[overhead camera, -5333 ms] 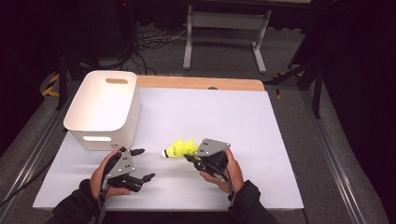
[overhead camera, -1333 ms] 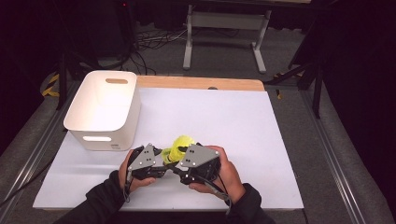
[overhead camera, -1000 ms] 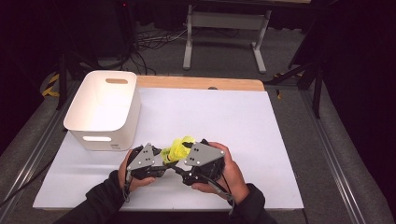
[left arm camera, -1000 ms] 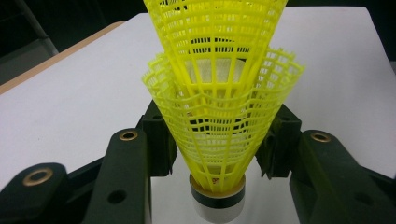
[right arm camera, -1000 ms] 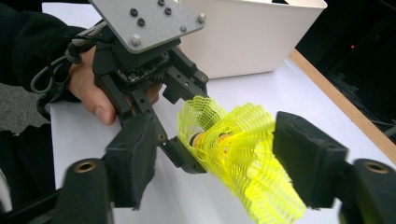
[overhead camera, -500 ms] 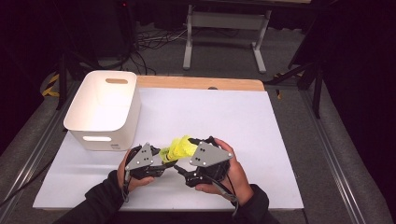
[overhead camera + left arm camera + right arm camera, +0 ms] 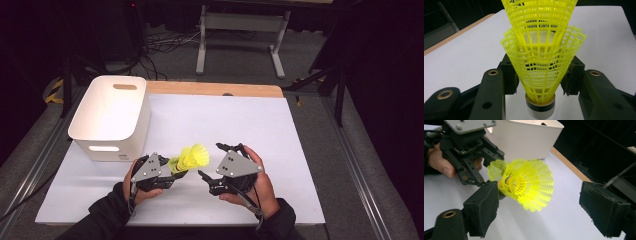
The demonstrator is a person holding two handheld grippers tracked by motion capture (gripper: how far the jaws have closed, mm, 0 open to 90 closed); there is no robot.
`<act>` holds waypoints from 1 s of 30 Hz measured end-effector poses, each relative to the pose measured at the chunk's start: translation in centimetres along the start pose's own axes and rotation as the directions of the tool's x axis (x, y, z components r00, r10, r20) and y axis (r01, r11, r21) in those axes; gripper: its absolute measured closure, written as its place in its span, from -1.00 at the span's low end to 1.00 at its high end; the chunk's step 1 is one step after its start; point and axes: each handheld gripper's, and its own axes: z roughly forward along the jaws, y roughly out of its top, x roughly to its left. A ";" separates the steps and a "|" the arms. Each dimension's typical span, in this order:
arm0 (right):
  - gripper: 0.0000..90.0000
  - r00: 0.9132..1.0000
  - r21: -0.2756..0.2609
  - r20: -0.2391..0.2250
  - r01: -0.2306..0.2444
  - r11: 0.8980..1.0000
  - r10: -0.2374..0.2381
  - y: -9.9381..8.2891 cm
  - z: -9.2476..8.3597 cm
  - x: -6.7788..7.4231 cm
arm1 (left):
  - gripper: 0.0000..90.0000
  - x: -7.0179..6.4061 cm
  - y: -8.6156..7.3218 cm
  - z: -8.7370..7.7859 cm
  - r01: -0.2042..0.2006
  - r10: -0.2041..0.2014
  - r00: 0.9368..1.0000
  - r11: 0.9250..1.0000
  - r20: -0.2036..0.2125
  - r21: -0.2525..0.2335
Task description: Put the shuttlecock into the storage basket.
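My right gripper [image 7: 207, 161] has just been opening its jaws, and they now stand wide with nothing pressed between them, drawn back a little from the two nested yellow plastic mesh shuttlecocks [image 7: 190, 158]. A second ago both grippers were together on that stack; now my left gripper [image 7: 175, 172] alone clamps the outer skirt, holding it above the tabletop [image 7: 300, 130] near the front edge. I judge the nesting done; next comes the white plastic bin [image 7: 107, 117] at the left edge.
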 end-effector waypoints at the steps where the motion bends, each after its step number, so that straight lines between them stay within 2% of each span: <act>1: -0.62 1.000 0.001 0.013 0.003 1.000 -0.003 -0.2 0.0 0.0 | 0.24 0.0 0.0 0.0 0.000 0.000 1.000 1.000 0.000 0.000; 5: -0.62 1.000 -0.014 0.014 -0.001 1.000 0.001 -0.9 -0.1 -0.2 | 0.24 0.1 0.0 -0.2 0.011 -0.011 1.000 1.000 -0.002 -0.005; 13: -0.62 0.998 -0.017 0.064 -0.024 1.000 0.025 -3.7 -0.6 -0.9 | 0.24 0.2 0.1 -1.0 0.012 -0.012 1.000 1.000 -0.017 -0.014; 18: -0.63 0.994 0.001 0.087 -0.064 0.998 0.064 -6.2 -0.7 -1.3 | 0.24 0.4 0.1 -1.4 0.007 -0.008 1.000 1.000 -0.024 -0.017; 23: -0.64 0.991 0.004 0.105 -0.086 0.996 0.085 -7.6 -0.6 -1.6 | 0.24 0.5 0.2 -1.9 0.006 -0.006 0.999 1.000 -0.035 -0.022; 27: -0.65 0.989 -0.013 0.101 -0.104 0.994 0.105 -8.6 -0.8 -1.8 | 0.24 0.6 0.2 -2.1 0.014 -0.015 0.999 0.999 -0.040 -0.032; 29: -0.66 0.987 -0.025 0.100 -0.121 0.992 0.123 -9.1 -1.0 -1.8 | 0.24 0.7 0.3 -2.3 0.001 -0.002 0.999 0.999 -0.049 -0.032; 30: -0.66 0.987 -0.026 0.100 -0.124 0.992 0.126 -9.2 -1.0 -1.8 | 0.24 0.7 0.3 -2.3 0.012 -0.014 0.999 0.999 -0.045 -0.035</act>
